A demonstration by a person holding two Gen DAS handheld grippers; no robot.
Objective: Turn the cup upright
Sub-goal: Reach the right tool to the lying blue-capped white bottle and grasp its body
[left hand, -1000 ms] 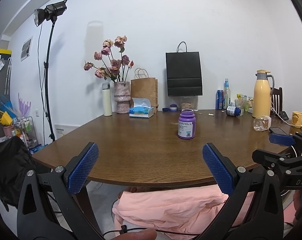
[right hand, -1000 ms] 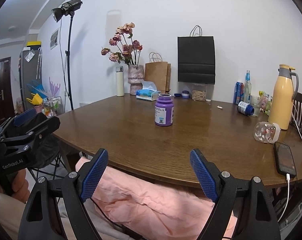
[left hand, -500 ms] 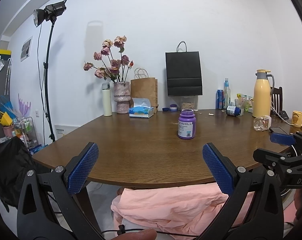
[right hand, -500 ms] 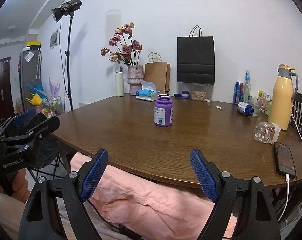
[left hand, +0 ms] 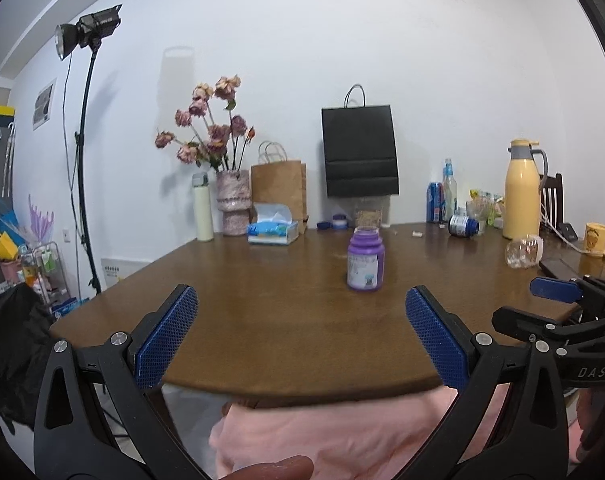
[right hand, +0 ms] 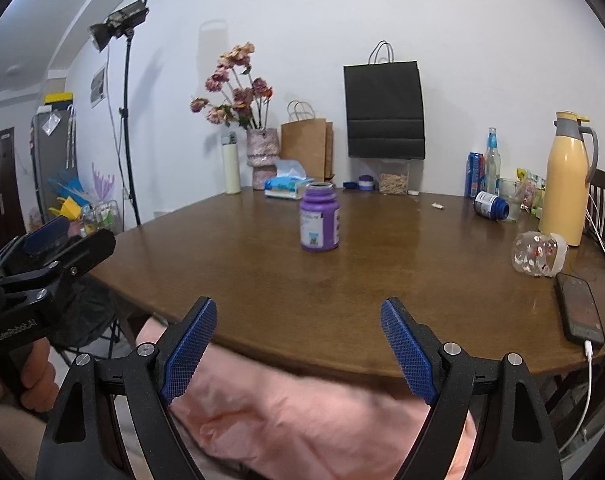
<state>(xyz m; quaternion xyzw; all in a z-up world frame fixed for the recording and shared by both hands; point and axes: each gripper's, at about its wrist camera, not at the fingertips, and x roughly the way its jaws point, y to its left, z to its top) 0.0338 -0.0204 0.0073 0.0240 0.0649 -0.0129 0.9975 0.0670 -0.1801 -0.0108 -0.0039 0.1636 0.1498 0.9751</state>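
A clear glass cup (right hand: 538,254) with a small printed pattern lies on its side near the right edge of the brown table (right hand: 382,264); it also shows in the left wrist view as the clear cup (left hand: 524,253). My right gripper (right hand: 298,308) is open and empty over the near table edge, well short and left of the cup. My left gripper (left hand: 300,300) is also open and empty at the near edge. A purple bottle (left hand: 365,260) stands upright mid-table ahead of both.
A phone (right hand: 580,312) on a white cable lies just in front of the cup. A yellow thermos (right hand: 566,178), a fallen blue-capped bottle (right hand: 490,206) and a yellow mug (left hand: 598,239) stand nearby. A vase, tissue box and paper bags line the back. Pink cloth lies below the edge.
Both views have shifted only slightly; the purple bottle sits a little more to the left in each. Both grippers stay open, and nothing on the table has moved.
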